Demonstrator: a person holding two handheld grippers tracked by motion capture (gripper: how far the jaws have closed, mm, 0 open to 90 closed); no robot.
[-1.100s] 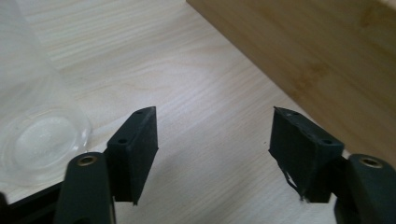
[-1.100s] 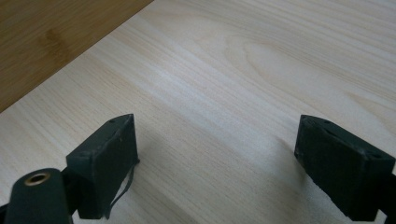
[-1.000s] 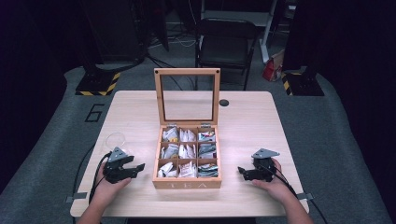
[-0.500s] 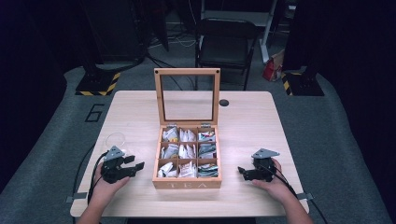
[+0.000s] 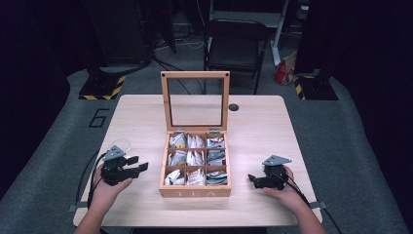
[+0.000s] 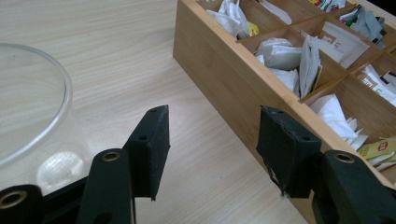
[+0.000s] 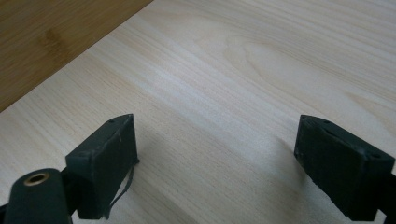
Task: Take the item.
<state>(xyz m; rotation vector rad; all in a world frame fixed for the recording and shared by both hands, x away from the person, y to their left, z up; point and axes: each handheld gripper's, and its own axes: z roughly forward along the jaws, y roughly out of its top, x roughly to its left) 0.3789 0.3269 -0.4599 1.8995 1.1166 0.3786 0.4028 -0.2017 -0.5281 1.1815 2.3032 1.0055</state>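
Wooden tea box [image 5: 195,191] between parted tools

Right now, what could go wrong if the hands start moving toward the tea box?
1. The left gripper sits right beside a clear glass; a careless swing could knock it over.
2. The tea box has its lid standing upright; a bump might slam it shut.
3. The tea bags are packed loosely, so grabbing one may drag others out.

Pale wood-grain table [image 5: 253,122] stands on grey carpet [image 5: 350,161]. Beyond the table's far edge, ahead of both grippers, stands a black folding chair [image 5: 236,46]. Yellow-black striped base plates [image 5: 100,87] sit on the floor far-left and far-right. The surrounding room is dark.
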